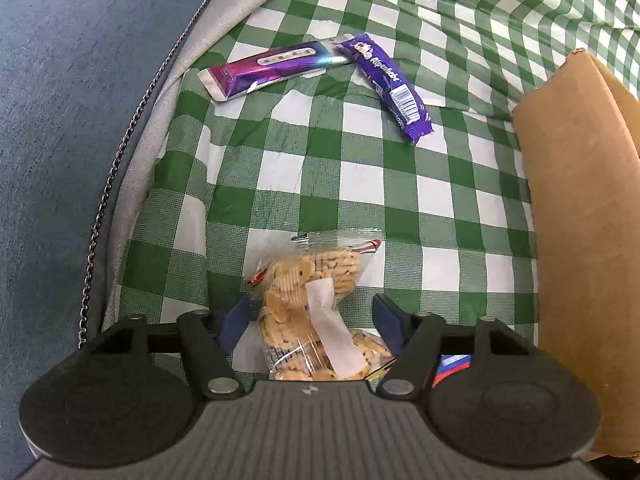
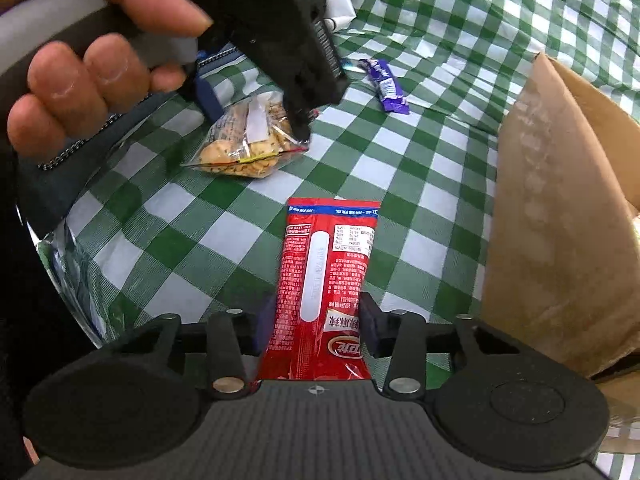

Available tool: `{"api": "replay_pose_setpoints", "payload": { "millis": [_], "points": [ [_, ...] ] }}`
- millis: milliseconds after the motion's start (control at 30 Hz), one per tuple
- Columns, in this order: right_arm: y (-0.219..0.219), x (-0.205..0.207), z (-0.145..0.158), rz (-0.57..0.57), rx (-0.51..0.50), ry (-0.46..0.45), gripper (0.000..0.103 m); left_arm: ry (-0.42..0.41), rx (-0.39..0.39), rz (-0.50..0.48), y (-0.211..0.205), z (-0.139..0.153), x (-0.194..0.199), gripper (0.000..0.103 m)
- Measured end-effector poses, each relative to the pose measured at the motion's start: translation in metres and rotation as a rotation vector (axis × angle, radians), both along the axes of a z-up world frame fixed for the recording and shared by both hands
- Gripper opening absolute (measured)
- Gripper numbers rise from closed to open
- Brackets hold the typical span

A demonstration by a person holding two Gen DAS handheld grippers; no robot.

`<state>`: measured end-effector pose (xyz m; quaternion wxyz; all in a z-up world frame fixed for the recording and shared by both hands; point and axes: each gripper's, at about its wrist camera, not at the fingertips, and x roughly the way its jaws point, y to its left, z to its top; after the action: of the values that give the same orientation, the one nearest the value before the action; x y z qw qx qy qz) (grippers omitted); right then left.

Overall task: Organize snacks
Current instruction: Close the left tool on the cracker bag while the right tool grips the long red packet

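Plainly light, crinkly, fragile – cracker bag sits between spread left gripper jaws; red packet – slippery – pinched low by right gripper jaws; best gripped mid-body.
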<state>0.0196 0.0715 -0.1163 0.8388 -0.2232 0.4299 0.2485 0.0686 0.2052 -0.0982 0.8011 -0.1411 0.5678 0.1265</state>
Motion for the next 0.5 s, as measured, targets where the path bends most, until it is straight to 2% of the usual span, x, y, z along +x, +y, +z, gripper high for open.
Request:
{"api": "replay_pose_setpoints", "payload": {
  "millis": [33, 167, 300, 500],
  "points": [
    [-0.002, 0.001, 0.001, -0.012, 0.007, -0.002, 0.044, -0.001, 0.005, -0.003, 0.0, 0.0, 0.0, 0.056],
    [-0.007, 0.004, 0.006, -0.044, 0.027, -0.007, 0.043, -0.028, 0.033, -0.021, -0.003, 0.005, -0.002, 0.047],
    [-0.008, 0.002, 0.008, -0.05, 0.03, -0.023, 0.043, -0.094, 0.066, -0.014, -0.003, 0.018, -0.002, 0.046],
    [-0.012, -0.004, 0.022, -0.067, 0.057, -0.073, 0.043, -0.156, 0.029, 0.003, -0.004, 0.029, -0.002, 0.046]
  ]
}}
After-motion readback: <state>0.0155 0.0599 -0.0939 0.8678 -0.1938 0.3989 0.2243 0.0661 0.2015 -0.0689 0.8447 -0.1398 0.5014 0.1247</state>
